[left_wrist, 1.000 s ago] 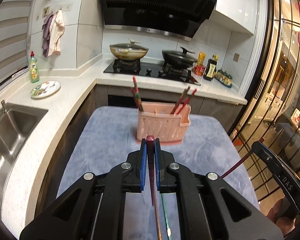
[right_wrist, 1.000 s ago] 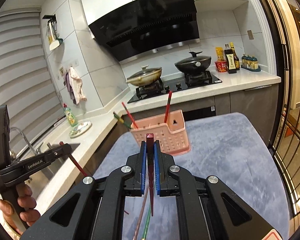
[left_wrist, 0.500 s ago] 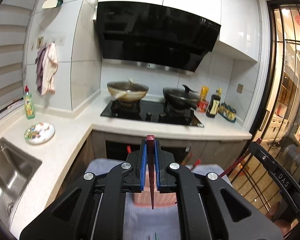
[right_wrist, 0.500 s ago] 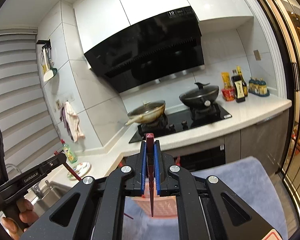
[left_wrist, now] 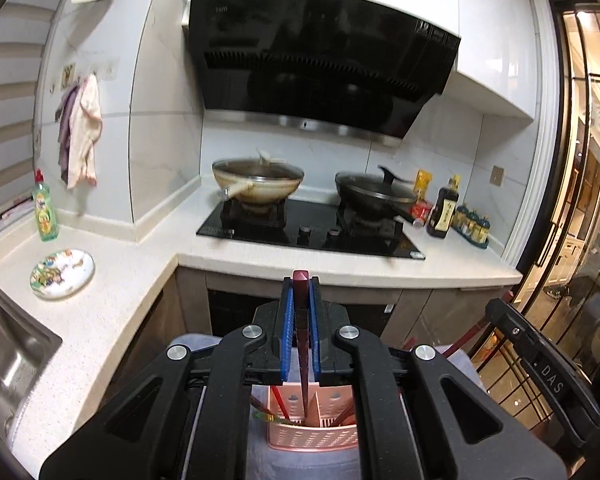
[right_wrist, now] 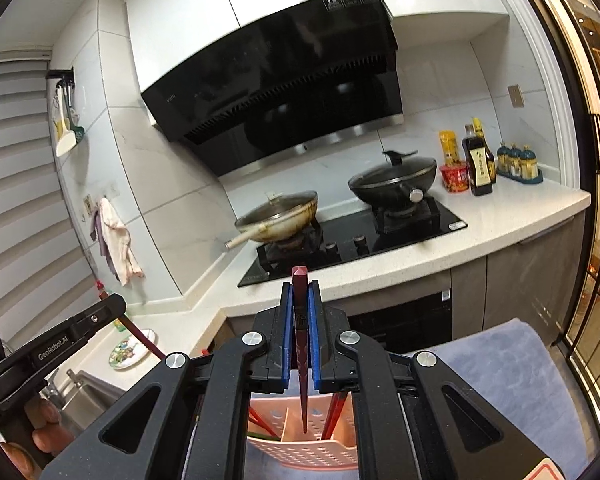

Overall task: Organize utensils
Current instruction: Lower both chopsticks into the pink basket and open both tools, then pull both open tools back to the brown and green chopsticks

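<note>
Your worktop (right_wrist: 512, 364), draped in a grey-blue cloth, carries the pink slotted holder (right_wrist: 300, 454), which sits at 6 o'clock in both wrist views, directly below each claw.

Left claw (left_wrist: 300, 332): closed on 1 dark red chopstick (left_wrist: 302, 360). The stick's long axis runs 12 to 6 o'clock in its view, butt end proud above the blue pads (left_wrist: 286, 340), tapered tip hanging over the holder's middle compartment. Whether the tip has crossed the rim cannot be told.

Right claw (right_wrist: 300, 332): likewise closed on 1 dark red chopstick (right_wrist: 301, 344), same 12-to-6 axis, tip over the holder just right of the central divider.

Finding: both sticks stand near upright with the holder straight beneath them, so the coming move is judged to be a plain descent along each stick's own axis, then release. Neither hand looks clearly nearer; in the right view the left claw appears at 9 o'clock, beside it rather than ahead.

Risk: red chopsticks already lean in the holder (left_wrist: 342, 414) at either side; a tilted entry could strike them or the divider.
</note>
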A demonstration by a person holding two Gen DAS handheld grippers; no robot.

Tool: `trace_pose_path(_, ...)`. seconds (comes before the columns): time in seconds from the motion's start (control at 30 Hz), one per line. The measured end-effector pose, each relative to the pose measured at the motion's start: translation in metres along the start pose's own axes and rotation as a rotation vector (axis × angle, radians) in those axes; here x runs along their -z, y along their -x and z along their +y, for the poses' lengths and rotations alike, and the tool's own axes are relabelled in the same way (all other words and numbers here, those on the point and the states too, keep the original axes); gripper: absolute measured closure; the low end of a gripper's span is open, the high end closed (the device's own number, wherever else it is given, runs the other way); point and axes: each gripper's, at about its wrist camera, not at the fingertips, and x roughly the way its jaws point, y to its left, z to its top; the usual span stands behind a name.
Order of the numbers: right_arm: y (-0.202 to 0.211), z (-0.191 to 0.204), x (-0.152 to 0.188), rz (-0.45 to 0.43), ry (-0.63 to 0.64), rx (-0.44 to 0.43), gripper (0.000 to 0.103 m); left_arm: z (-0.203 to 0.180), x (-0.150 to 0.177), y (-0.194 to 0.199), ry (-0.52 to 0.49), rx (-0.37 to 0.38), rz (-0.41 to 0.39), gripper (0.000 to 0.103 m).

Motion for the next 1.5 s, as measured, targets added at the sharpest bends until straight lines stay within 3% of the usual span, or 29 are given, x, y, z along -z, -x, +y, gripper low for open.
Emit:
trace_pose_path(0.4, -0.04, -0.011, 0.053, 0.123, 0.007, 0.041, 0.096, 0.0, 0.044, -0.036, -0.006, -0.001, 0.113, 0.096)
trace_pose_path(0.5, -0.037, -0.013, 0.056, 0.122, 0.008, 0.046, 0.09, 0.003, 0.048, -0.037, 0.008, 0.005, 0.118, 0.095)
trace_pose_path(0.6, -0.031, -0.014, 0.055, 0.116, 0.011, 0.044, 0.089, 0.004, 0.049, -0.034, 0.01, -0.001, 0.122, 0.083)
trace_pose_path(0.77, -0.012, -0.013, 0.053, 0.099, 0.005, 0.03, 0.089, 0.006, 0.052, -0.021, 0.018, -0.005, 0.11, 0.065)
trace_pose_path(0.87, 0.001, -0.008, 0.052, 0.088, 0.008, 0.022, 0.088, 0.003, 0.055, -0.008, 0.004, -0.01, 0.102, 0.064)
trace_pose_path(0.97, 0.018, -0.003, 0.053, 0.076, 0.032, 0.022, 0.08, -0.001, 0.06, 0.004, -0.012, -0.016, 0.101, 0.057)
trace_pose_path(1.5, 0.111, 0.016, 0.087, 0.091, 0.09, -0.002, 0.079, -0.008, 0.094, 0.084, -0.044, -0.02, 0.099, 0.055)
